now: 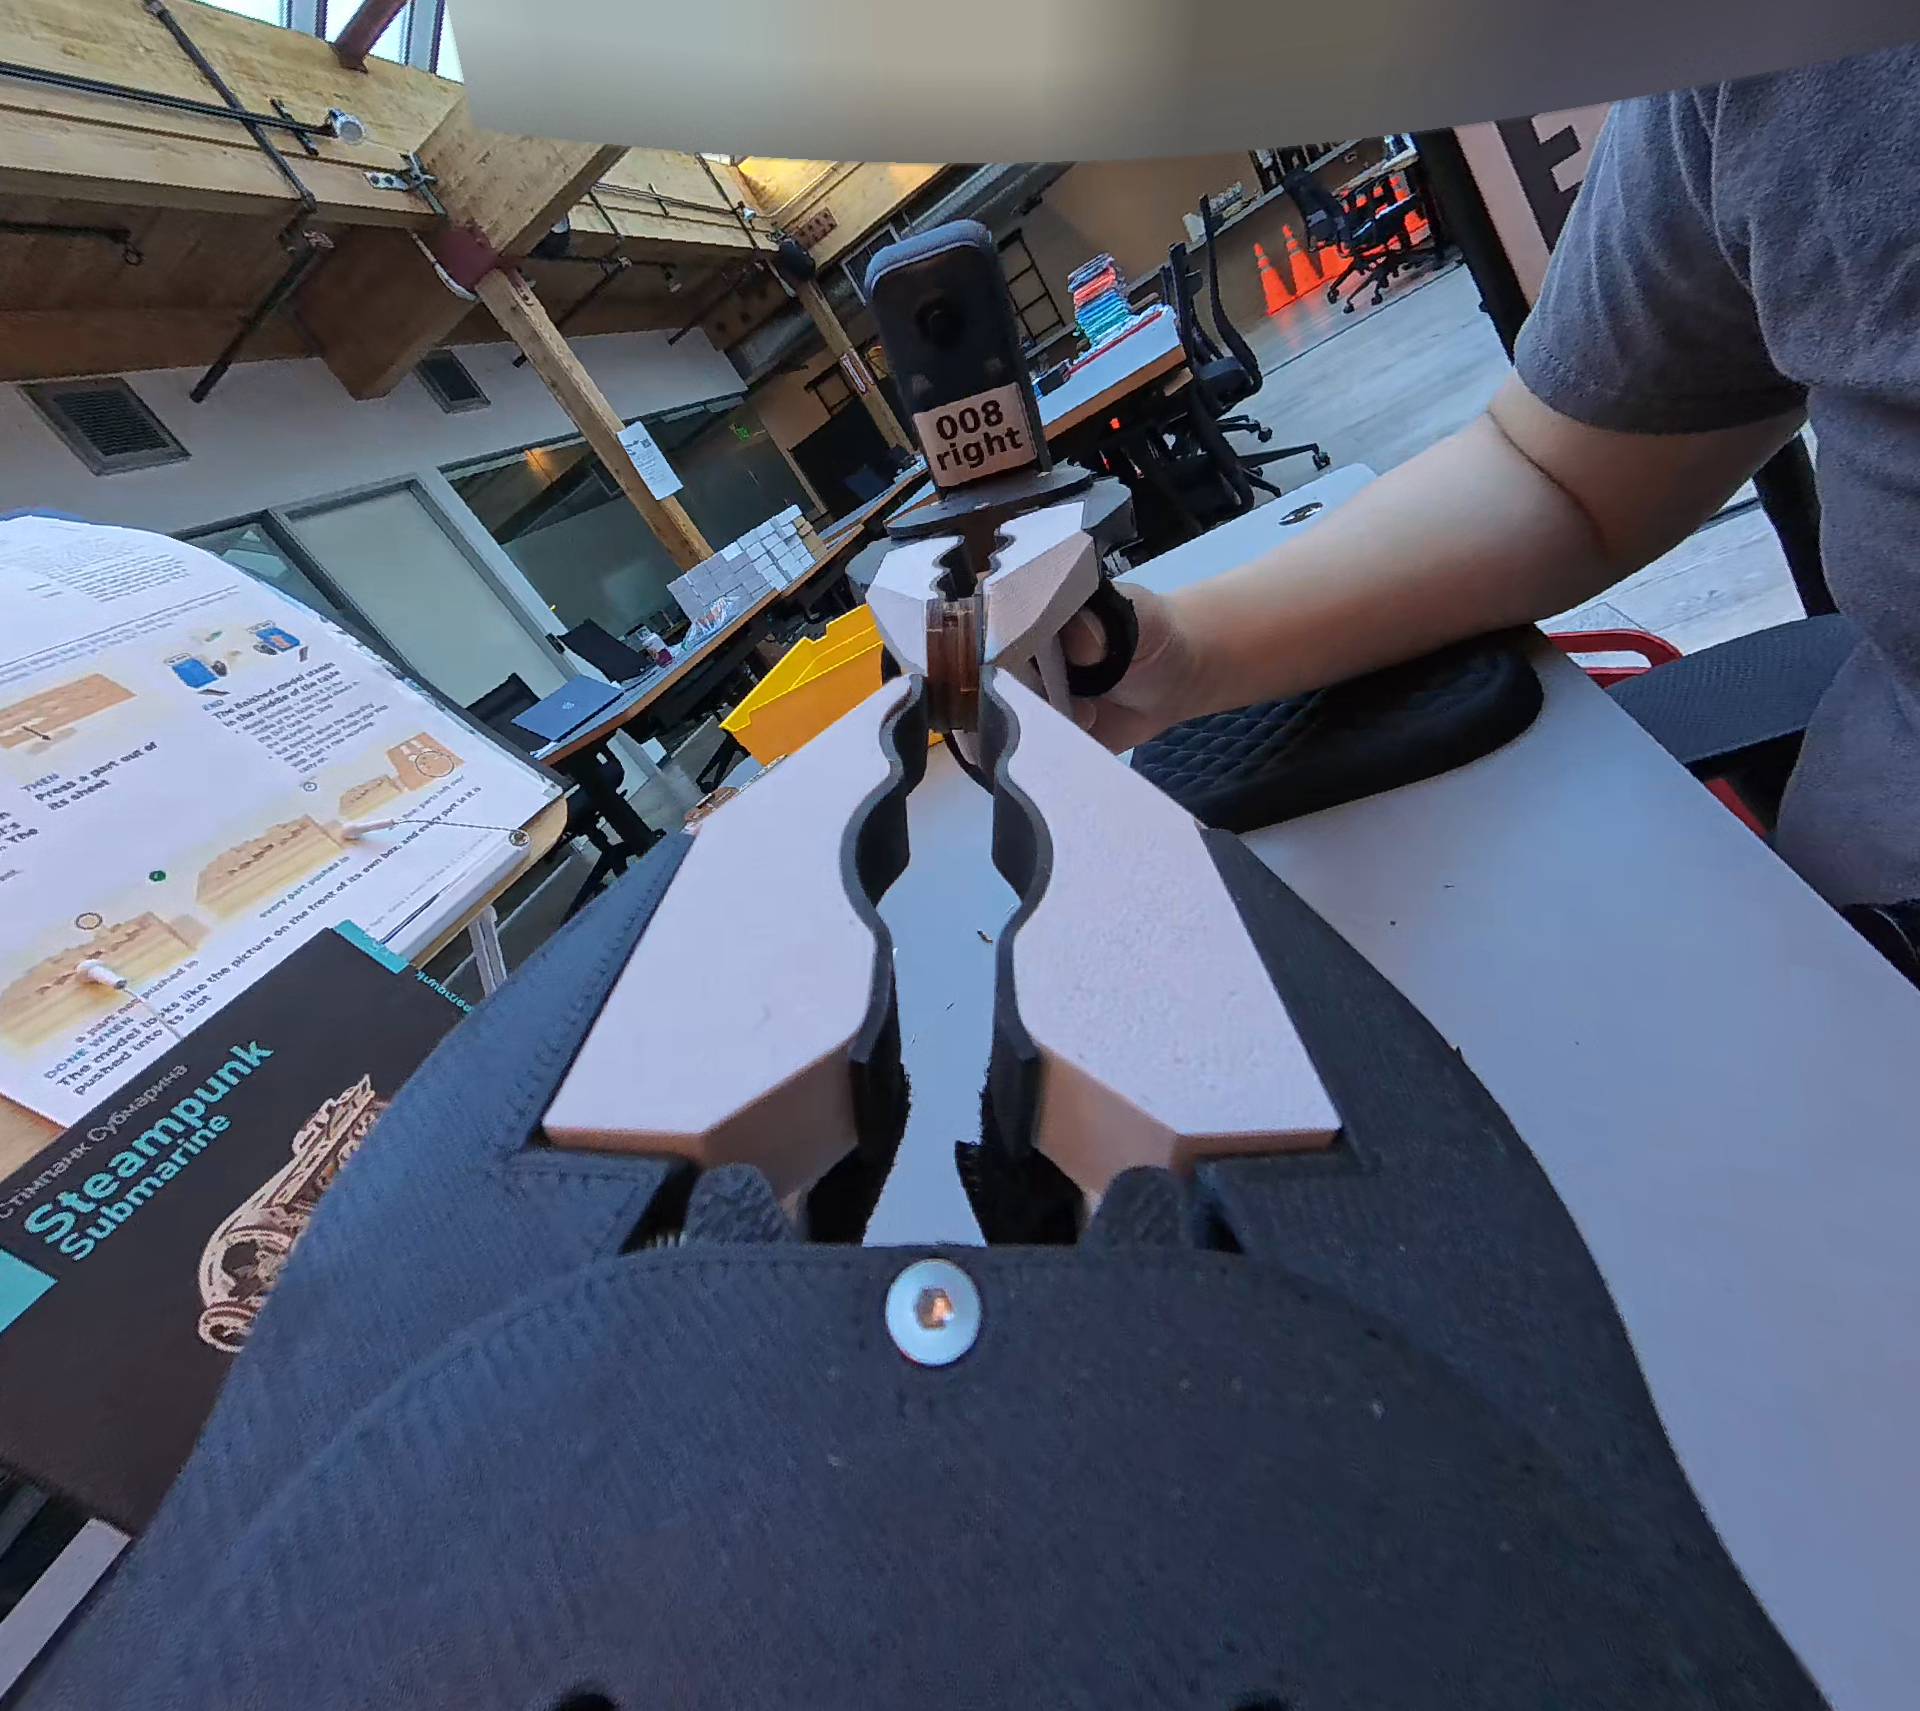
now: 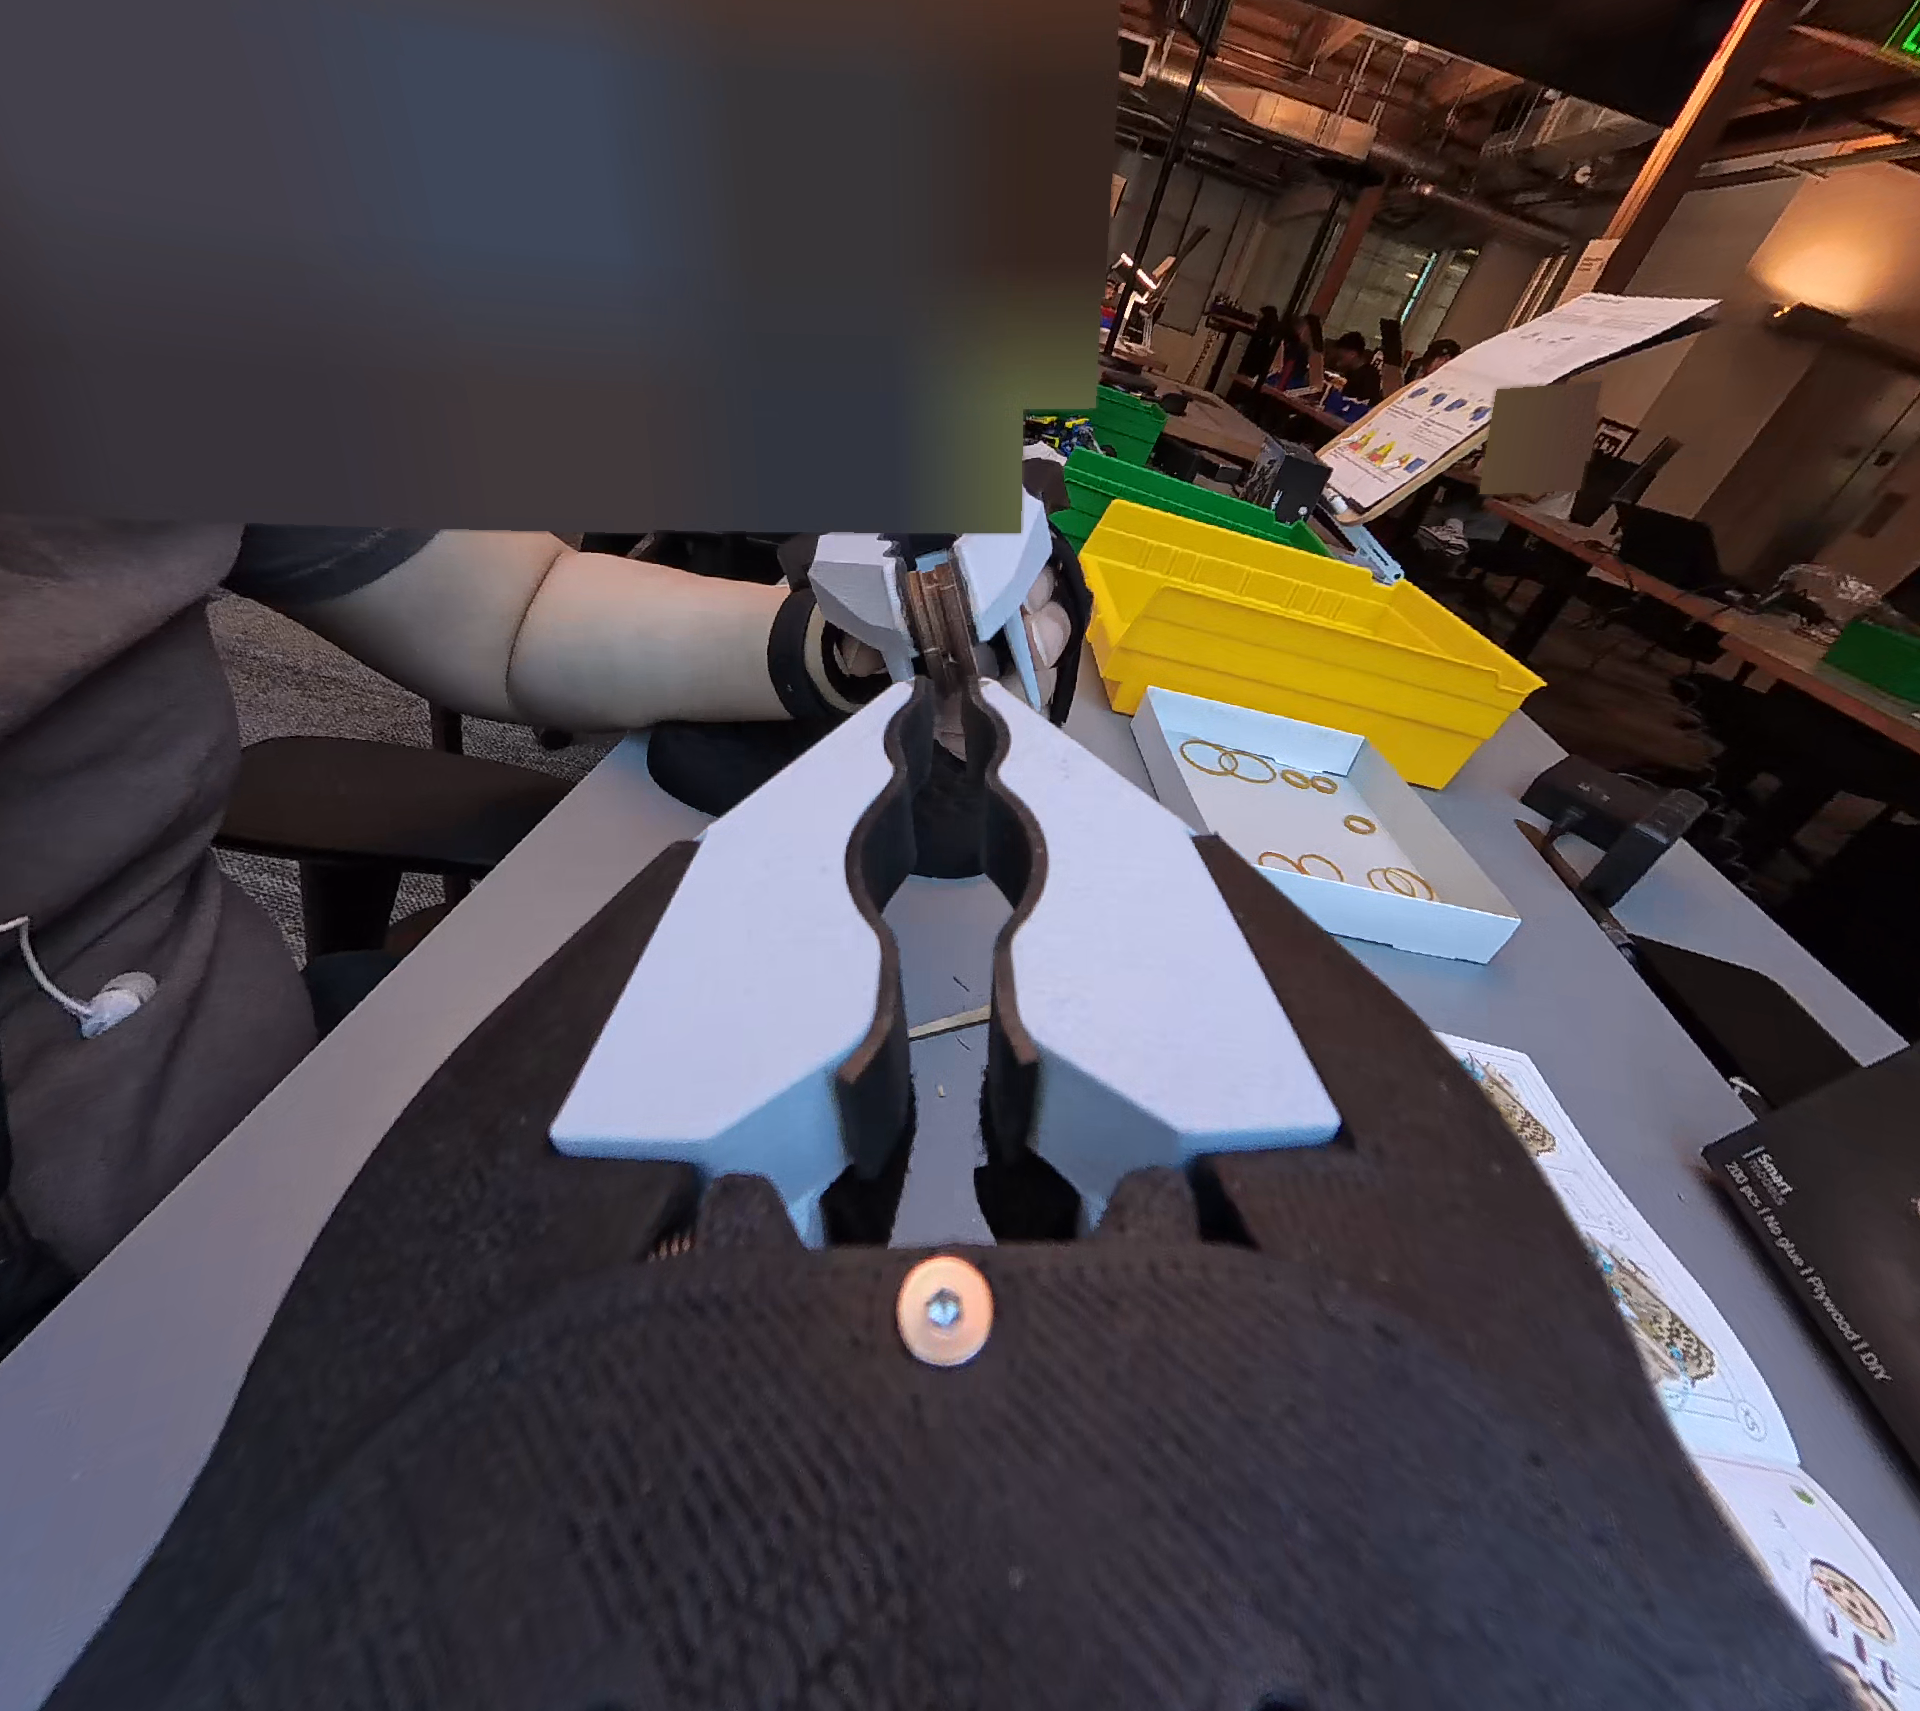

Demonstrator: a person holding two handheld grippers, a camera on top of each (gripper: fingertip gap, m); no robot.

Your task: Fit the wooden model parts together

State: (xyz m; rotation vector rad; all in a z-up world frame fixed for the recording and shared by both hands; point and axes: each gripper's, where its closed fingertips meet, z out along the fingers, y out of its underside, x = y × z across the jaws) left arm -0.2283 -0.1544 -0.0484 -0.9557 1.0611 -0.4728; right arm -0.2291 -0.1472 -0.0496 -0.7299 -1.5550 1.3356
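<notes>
A small round wooden model part (image 1: 951,659), a stack of thin brown discs, is held in the air between the two grippers, which face each other tip to tip above the grey table (image 1: 1558,986). My left gripper (image 1: 951,714) is closed on its near edge. My right gripper (image 1: 951,612) clamps it from the far side. In the right wrist view the wooden part (image 2: 935,622) sits between the fingers of the left gripper (image 2: 933,612), and my right gripper (image 2: 948,700) is closed on its lower edge. How the pieces join is hidden by the fingertips.
A yellow bin (image 2: 1299,653) and a white tray (image 2: 1455,923) holding several small rings stand on the table. An instruction sheet (image 1: 208,778) leans on a stand beside a dark kit box (image 1: 187,1246). A black pad (image 1: 1340,747) and the person's arm (image 1: 1403,560) are close by. Less than 4 cm separates the two grippers' tips.
</notes>
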